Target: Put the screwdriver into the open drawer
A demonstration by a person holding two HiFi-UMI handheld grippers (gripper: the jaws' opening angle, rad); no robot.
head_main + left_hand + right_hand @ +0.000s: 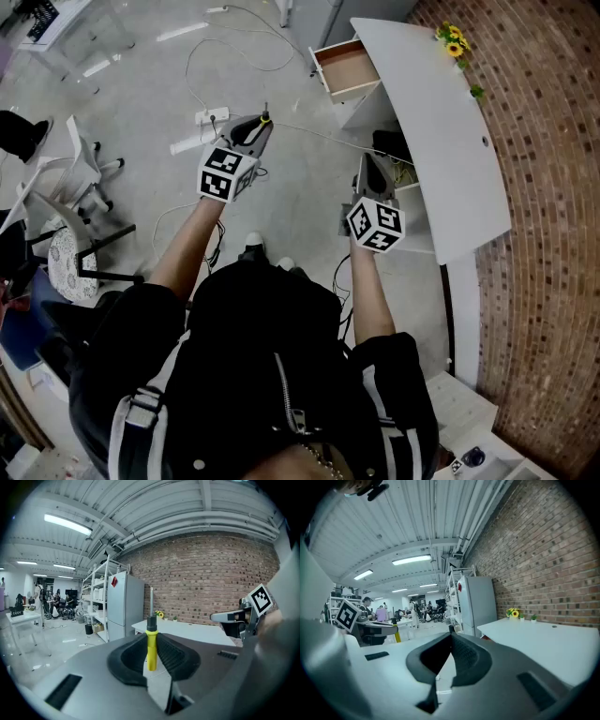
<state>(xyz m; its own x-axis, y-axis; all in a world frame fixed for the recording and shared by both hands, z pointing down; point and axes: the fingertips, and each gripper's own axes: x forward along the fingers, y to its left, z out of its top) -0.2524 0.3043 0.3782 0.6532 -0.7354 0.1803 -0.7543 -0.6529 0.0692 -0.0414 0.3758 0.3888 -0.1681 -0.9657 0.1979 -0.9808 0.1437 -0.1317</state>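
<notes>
Floor cables (319, 134) lie before drawer (345, 67); left tongs (262, 127) grip screwdriver (151, 648), right tongs (450, 637) pinched empty.

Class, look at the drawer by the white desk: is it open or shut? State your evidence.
Open. In the head view the drawer stands pulled out past the desk, and its wooden inside shows from above.

The left forearm (187, 248) and the right forearm (367, 286) are held out forward, bare, the left reaching farther out. The left hand-held gripper (259, 129) is clamped on the yellow handle of a screwdriver (151, 644), which stands upright between its jaws. The right hand-held gripper (373, 167) is carried with its jaws pressed together.
</notes>
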